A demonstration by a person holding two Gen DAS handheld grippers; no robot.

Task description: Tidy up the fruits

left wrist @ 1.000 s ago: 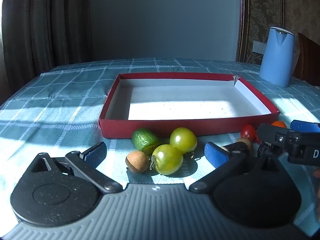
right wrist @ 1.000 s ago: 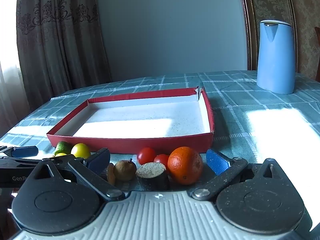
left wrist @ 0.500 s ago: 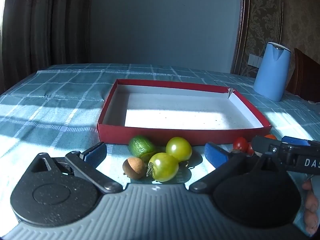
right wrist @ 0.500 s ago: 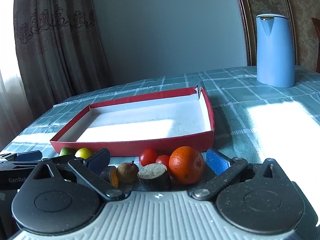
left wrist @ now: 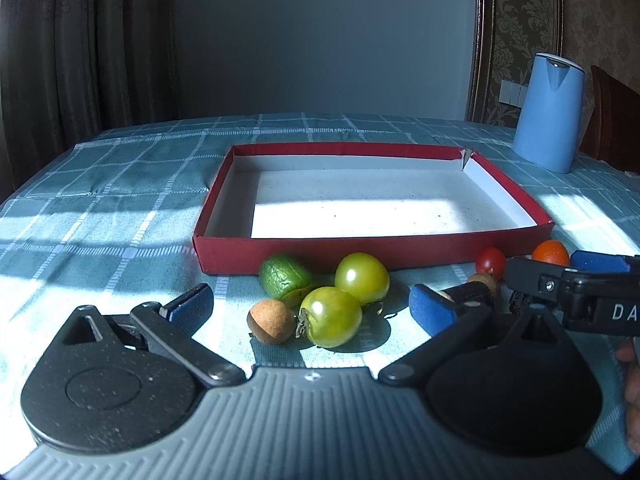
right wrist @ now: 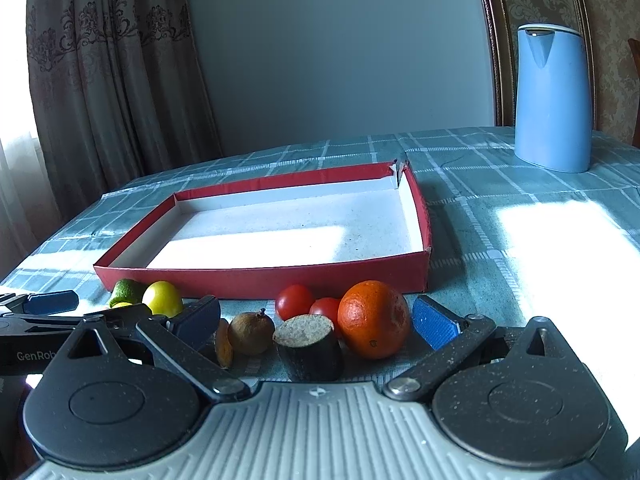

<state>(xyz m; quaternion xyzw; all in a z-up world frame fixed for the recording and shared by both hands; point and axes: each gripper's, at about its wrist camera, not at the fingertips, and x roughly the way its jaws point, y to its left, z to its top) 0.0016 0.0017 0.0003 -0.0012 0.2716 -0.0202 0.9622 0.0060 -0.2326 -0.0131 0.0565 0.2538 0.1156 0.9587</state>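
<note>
One red tray with a bare white floor sits on the checked table, and all the fruit lies outside it along its near wall. Before the left gripper, spread wide and holding nothing, lie two green tomatoes, one wrinkled green fruit and one round brown fruit. The right gripper, equally wide and empty, faces one orange, two red tomatoes, one brown fruit, one dark cut piece and one thin orange slice; a blue jug stands well apart
</note>
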